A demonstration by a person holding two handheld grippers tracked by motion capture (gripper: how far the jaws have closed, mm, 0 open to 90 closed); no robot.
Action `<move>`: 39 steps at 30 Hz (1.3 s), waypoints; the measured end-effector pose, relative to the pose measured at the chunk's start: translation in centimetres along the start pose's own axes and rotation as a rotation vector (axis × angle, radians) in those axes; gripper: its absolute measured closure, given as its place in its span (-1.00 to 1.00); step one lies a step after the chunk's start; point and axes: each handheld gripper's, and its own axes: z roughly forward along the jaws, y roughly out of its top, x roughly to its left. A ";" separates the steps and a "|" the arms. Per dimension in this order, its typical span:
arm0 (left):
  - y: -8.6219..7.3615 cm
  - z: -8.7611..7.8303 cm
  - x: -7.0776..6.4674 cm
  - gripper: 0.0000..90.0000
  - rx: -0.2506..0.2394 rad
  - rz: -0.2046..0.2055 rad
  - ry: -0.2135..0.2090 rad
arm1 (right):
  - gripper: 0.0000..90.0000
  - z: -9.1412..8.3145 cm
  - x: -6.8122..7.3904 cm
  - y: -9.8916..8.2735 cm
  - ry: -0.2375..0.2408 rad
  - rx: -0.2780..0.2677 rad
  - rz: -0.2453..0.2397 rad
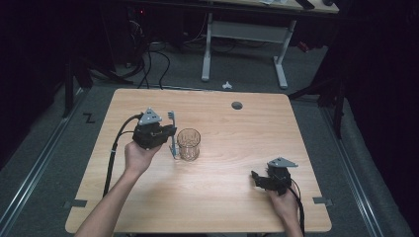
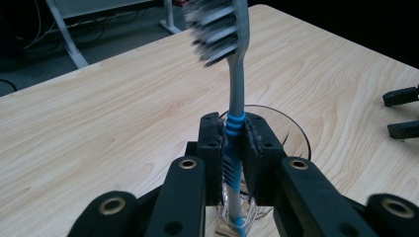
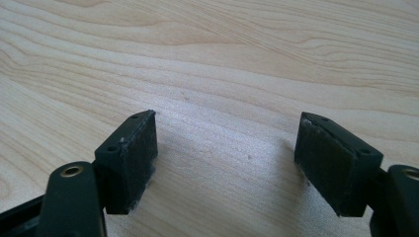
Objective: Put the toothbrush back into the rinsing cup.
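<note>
My left gripper is shut on a grey-and-blue toothbrush, clamped at the blue part of its handle. The brush stands nearly upright, bristles up, and its lower end reaches down into a clear glass cup just beyond the jaws. From above, the left gripper sits just left of the glass cup, with the toothbrush at the cup's left side. My right gripper rests low over bare wood, jaws wide apart with nothing between them. It lies at the front right of the table.
The light wooden table has a round grey cable hole near its far edge. Beyond it stands a white-legged desk frame on grey carpet, with cables on the floor at the back left.
</note>
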 end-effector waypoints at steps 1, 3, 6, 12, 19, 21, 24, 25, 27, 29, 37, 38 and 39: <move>0.0 0.0 0.0 0.76 0.000 0.002 0.001 | -0.45 0.0 0.0 0.0 0.000 0.000 0.000; -0.1 0.0 -0.1 0.76 0.004 0.011 0.005 | -0.45 0.0 0.0 0.0 0.000 0.000 0.000; -0.1 0.1 -0.2 0.76 0.009 0.018 0.007 | -0.45 0.0 0.0 0.0 0.000 0.000 0.000; -0.2 0.3 -0.4 0.76 0.013 0.028 0.006 | -0.45 0.0 0.0 0.0 0.000 0.000 0.000; -0.5 0.3 -0.7 0.76 0.009 0.044 0.016 | -0.45 0.0 0.0 0.0 0.000 0.000 0.000; -0.7 0.3 -0.7 0.76 0.005 0.039 0.018 | -0.45 0.0 0.0 0.0 0.000 0.000 0.000; -0.9 0.3 -0.6 0.76 0.009 0.039 0.019 | -0.45 0.0 0.0 0.0 0.000 0.000 0.000; -1.0 0.3 -0.6 0.76 0.007 0.034 0.019 | -0.45 0.0 0.0 0.0 0.000 0.000 0.000; -1.1 0.3 -0.5 0.77 0.010 0.037 0.019 | -0.45 0.0 0.0 0.0 0.000 0.000 0.000; -1.1 0.3 -0.5 0.76 0.008 0.038 0.020 | -0.45 0.0 0.0 0.0 0.000 0.000 0.000; -1.3 0.6 -0.6 0.77 0.009 0.037 0.026 | -0.45 0.0 0.0 0.0 0.000 0.000 0.000; -1.3 0.6 -0.6 0.77 0.009 0.037 0.026 | -0.45 0.0 0.0 0.0 0.000 0.000 0.000; -1.3 0.7 -0.7 0.77 0.009 0.039 0.026 | -0.45 0.0 0.0 0.0 0.000 0.000 0.000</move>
